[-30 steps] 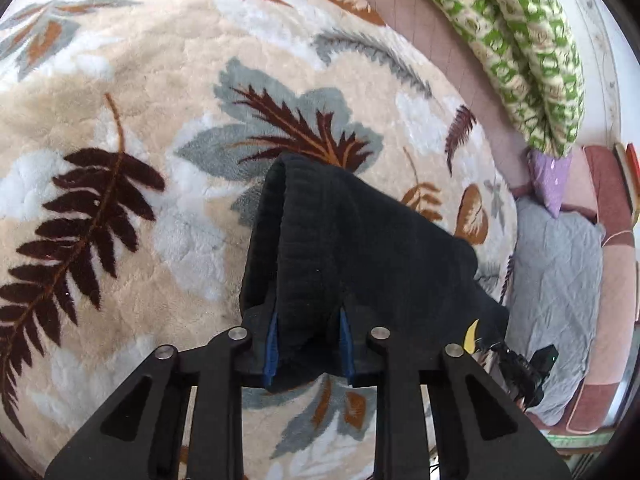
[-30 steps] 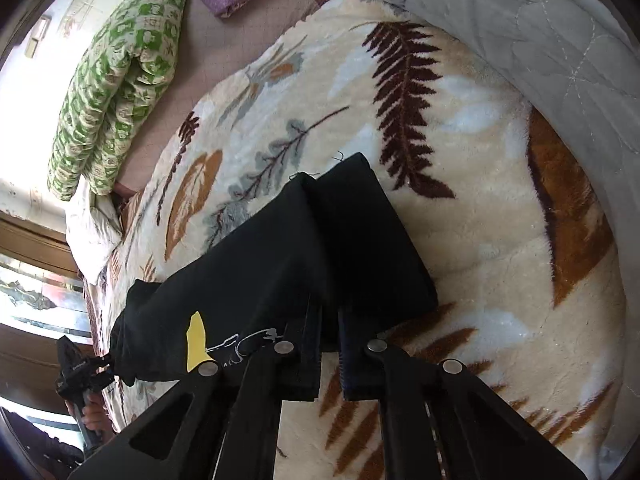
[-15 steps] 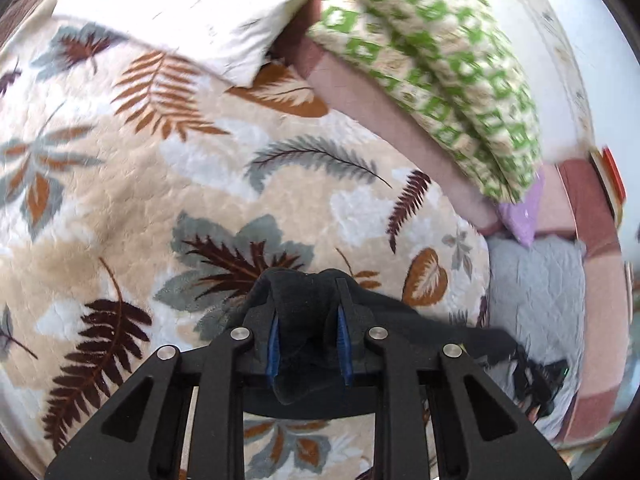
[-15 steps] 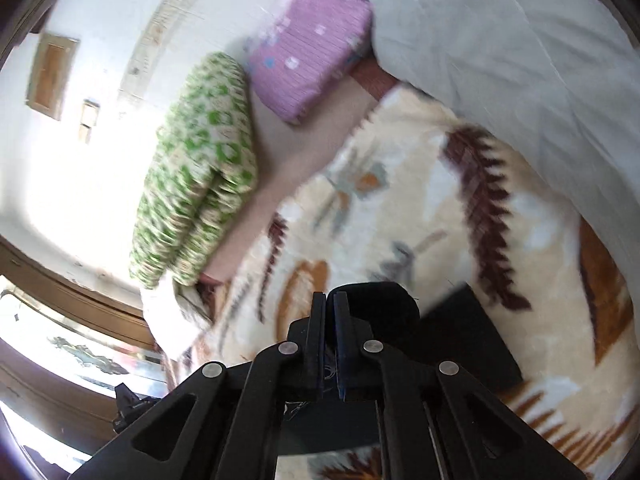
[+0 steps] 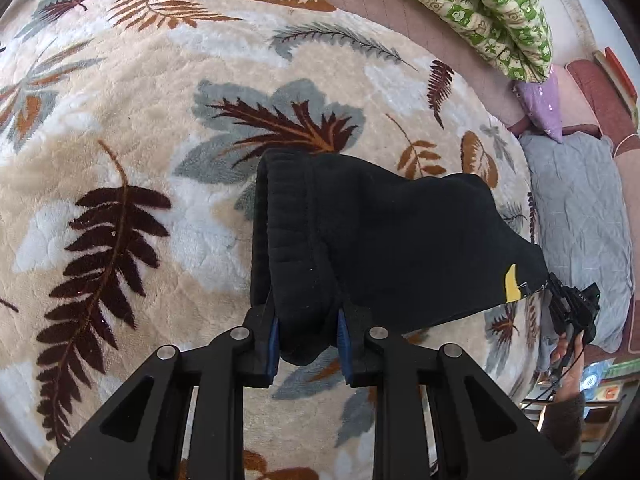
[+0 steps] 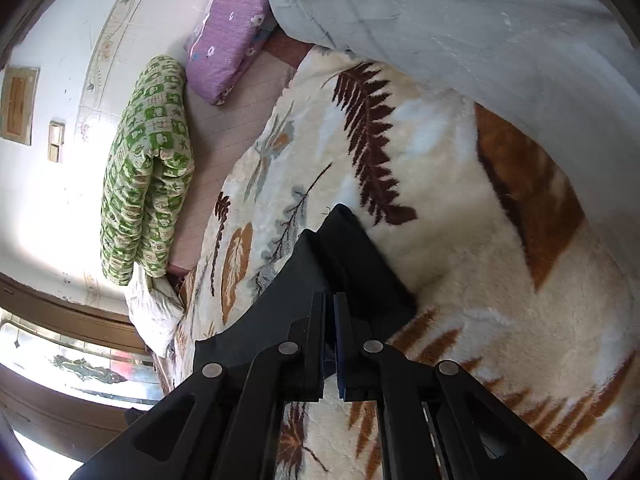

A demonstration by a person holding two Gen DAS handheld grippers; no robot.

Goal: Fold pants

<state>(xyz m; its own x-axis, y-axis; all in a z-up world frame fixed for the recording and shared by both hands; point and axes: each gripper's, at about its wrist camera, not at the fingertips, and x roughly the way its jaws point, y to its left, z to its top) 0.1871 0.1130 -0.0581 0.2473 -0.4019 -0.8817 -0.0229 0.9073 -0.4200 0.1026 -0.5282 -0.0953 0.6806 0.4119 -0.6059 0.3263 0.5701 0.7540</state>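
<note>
Pants (image 5: 384,236) of black knit hang stretched between the two grippers above the leaf-patterned blanket (image 5: 132,128), with the ribbed waistband straight ahead of the left gripper (image 5: 307,334), whose blue-padded fingers are clenched on a thick fold of it. From there the cloth runs to the right, past a small yellow patch (image 5: 511,289), to the right gripper (image 6: 329,342), which grips the other end between nearly closed fingers (the cloth fills the narrow gap). Ahead of the right gripper, a folded part of the pants lies on the blanket, and further on the left sit a green quilt (image 6: 146,168) and a purple pillow (image 6: 228,40).
</note>
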